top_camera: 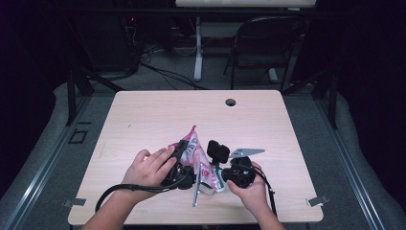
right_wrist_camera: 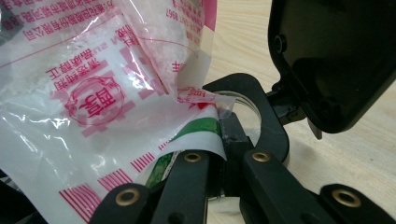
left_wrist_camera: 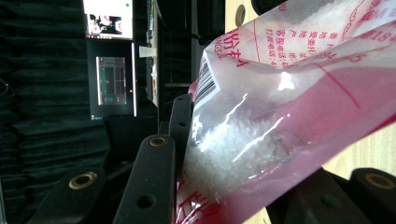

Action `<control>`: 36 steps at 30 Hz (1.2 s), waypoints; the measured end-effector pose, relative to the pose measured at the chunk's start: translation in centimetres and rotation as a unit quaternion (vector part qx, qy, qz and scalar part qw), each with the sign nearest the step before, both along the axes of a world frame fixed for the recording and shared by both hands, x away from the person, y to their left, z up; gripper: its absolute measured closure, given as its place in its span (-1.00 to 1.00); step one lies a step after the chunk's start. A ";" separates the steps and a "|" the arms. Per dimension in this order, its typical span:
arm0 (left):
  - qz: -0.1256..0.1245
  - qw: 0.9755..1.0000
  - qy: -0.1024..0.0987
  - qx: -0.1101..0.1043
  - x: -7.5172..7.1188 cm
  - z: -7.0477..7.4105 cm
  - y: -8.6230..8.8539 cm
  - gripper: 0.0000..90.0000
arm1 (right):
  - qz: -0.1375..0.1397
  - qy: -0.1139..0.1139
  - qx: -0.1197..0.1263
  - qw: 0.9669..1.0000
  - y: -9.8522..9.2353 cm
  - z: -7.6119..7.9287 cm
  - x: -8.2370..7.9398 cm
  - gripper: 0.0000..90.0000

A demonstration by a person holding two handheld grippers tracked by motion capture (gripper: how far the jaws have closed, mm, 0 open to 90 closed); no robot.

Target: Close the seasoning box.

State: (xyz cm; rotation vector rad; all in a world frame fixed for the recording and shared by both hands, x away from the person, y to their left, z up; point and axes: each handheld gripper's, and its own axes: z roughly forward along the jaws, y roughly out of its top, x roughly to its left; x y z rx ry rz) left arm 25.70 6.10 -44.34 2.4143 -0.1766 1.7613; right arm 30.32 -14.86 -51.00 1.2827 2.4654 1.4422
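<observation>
A person sits at a light wooden counter point(top_camera: 143, 115) and holds a gripper in each hand. Between the two grippers is a see-through plastic bag point(top_camera: 197, 155) with pink and red print on it. The bag sits near the middle of the counter, close to the person's edge. One pink corner of it sticks up.

The left hand point(top_camera: 148, 168) holds the left gripper point(top_camera: 184, 165) at the bag's left side. In the left gripper view, the bag point(left_wrist_camera: 280, 107) lies between the two black jaws. One jaw presses on it from the left and the other is under its right side. The jaws are a good way apart, with the fat bag filling the gap. Small white grains show inside the bag, and there is a barcode near its top.

The right hand point(top_camera: 249, 189) holds the right gripper point(top_camera: 220, 172) at the bag's right side. In the right gripper view, the jaws are almost together and pinch a thin edge of the bag point(right_wrist_camera: 93, 102). A green and white part of the bag sits right at the pinch.
</observation>
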 end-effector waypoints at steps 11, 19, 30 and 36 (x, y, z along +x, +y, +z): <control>0.002 1.000 0.009 -0.002 0.2 0.2 0.0 0.62 | 0.005 0.005 0.001 1.000 0.1 0.0 0.0 1.00; 0.000 1.000 0.007 -0.001 0.3 0.4 -0.1 0.63 | 0.004 0.006 0.005 1.000 -0.1 0.1 0.0 0.99; 0.006 1.000 0.013 -0.006 0.4 0.6 0.0 0.64 | 0.005 0.008 0.011 1.000 -0.1 0.2 0.0 0.99; 0.006 1.000 0.012 -0.007 0.4 0.6 0.0 0.64 | 0.005 0.009 0.013 1.000 0.0 0.1 0.0 0.99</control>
